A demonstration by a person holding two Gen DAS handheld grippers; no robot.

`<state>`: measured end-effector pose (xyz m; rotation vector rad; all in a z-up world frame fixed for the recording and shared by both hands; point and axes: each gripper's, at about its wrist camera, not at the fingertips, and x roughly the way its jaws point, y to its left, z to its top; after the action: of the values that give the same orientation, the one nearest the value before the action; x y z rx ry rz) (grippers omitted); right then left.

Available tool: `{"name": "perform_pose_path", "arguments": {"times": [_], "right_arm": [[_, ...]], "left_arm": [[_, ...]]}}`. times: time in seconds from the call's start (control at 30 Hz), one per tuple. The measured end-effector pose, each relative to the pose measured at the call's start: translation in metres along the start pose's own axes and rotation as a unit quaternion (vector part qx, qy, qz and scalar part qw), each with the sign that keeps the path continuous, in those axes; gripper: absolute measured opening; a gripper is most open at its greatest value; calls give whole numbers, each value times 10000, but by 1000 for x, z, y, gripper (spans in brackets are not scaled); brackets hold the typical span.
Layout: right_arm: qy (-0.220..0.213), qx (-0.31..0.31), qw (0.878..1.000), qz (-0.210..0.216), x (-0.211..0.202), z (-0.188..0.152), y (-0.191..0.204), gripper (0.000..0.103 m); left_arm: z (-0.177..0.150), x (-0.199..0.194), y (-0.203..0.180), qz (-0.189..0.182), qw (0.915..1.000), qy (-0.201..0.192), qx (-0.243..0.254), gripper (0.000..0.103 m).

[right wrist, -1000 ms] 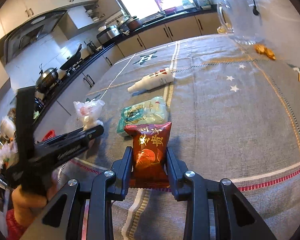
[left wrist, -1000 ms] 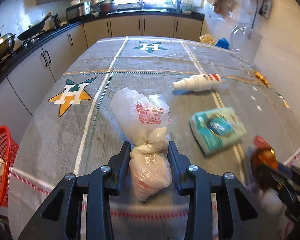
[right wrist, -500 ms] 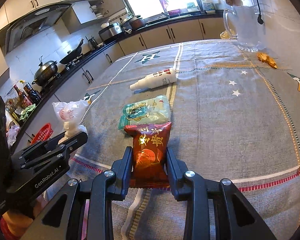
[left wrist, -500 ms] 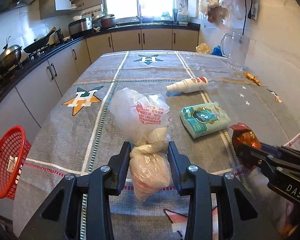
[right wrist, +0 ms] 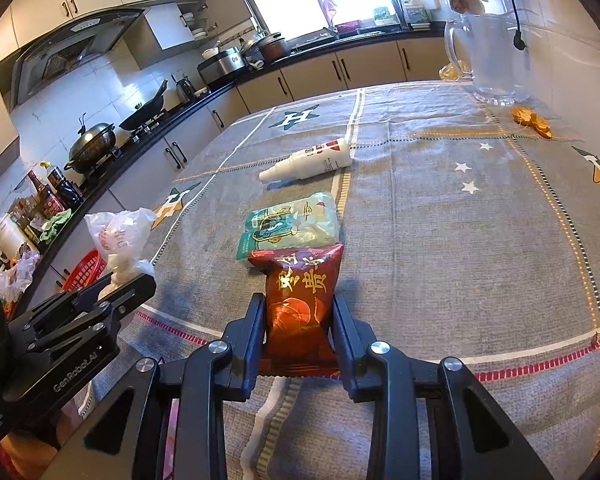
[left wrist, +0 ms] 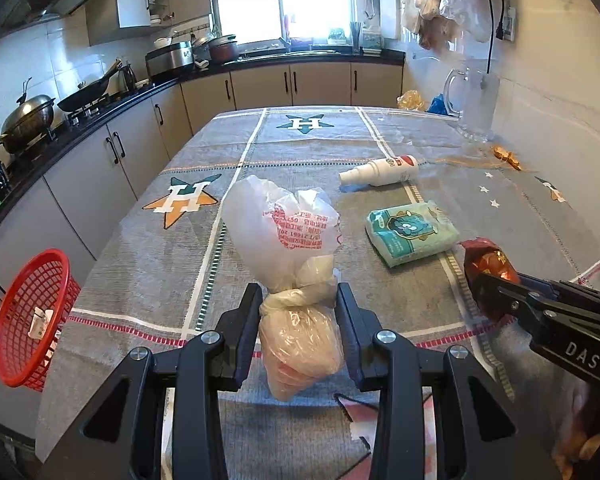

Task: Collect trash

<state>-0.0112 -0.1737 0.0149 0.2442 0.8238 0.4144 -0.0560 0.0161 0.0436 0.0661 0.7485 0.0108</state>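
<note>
My left gripper (left wrist: 298,300) is shut on a knotted white plastic bag (left wrist: 288,240) with red print and holds it above the near end of the table; the bag also shows in the right wrist view (right wrist: 118,240). My right gripper (right wrist: 299,312) is shut on a red snack packet (right wrist: 300,292) and holds it over the table's near edge; the packet also shows in the left wrist view (left wrist: 486,270). A teal tissue pack (right wrist: 288,222) and a white spray bottle (right wrist: 308,160) lie on the grey tablecloth (right wrist: 440,220) beyond it.
A red mesh basket (left wrist: 28,316) sits low beside the table's left edge. A glass jug (left wrist: 474,106) stands at the far right by the wall, with orange scraps (right wrist: 532,122) near it. Kitchen counters with pots run along the left and back.
Both grippers have lifted and pulled back toward the table's near edge with their loads; the basket shows more fully at the left.
</note>
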Motion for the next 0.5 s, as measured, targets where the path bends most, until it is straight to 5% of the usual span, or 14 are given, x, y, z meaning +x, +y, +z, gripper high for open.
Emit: {"name": "perform_pose_path", "arguments": {"times": [0.5], "right_arm": [[-16, 18, 10000, 17, 0, -1, 0, 35]], "left_arm": [[1, -18, -5, 144, 9998, -96, 24, 36]]}}
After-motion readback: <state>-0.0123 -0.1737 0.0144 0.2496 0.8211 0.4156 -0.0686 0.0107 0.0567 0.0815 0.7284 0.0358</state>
